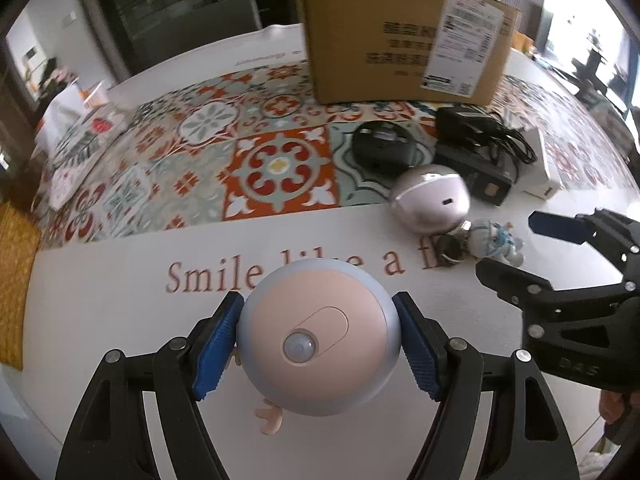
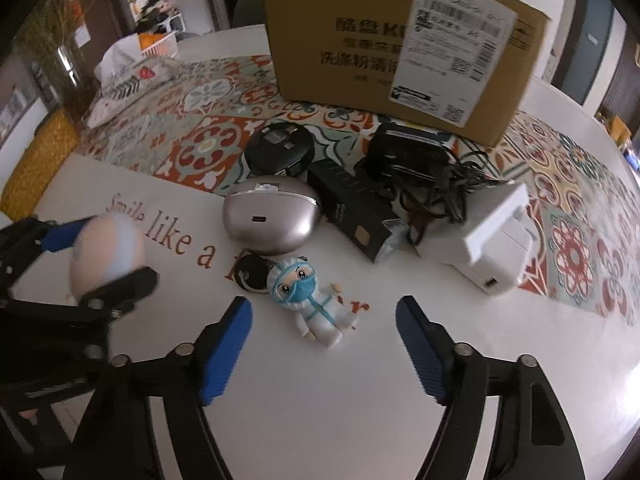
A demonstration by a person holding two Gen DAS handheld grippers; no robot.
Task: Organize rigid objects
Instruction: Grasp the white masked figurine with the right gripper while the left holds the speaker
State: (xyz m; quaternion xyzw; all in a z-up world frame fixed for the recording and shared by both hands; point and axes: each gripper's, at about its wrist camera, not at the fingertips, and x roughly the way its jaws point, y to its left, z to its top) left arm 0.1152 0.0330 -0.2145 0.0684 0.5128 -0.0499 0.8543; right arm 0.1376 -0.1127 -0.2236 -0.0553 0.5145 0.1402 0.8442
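Your left gripper (image 1: 318, 350) pinches the round night light (image 1: 318, 344) between both pads, sensor face toward the camera, above the table's (image 2: 360, 380) near edge. Your right gripper (image 2: 324, 344) is spread wide; the figurine (image 2: 312, 300) lies just ahead between its fingers, head pointing away toward the cardboard box (image 2: 400, 40).

The left gripper (image 1: 318, 350), black-armed with blue ridged pads, is closed on a round pink-and-blue sensor light (image 1: 318, 342); one pad (image 1: 218, 346) presses its left side, the other its right, and it appears raised above the table. The right gripper (image 2: 324, 346), of the same black-and-blue build, hangs low with its jaws spread wide, holding nothing. It sits to the right of the left gripper, close by and angled inward.
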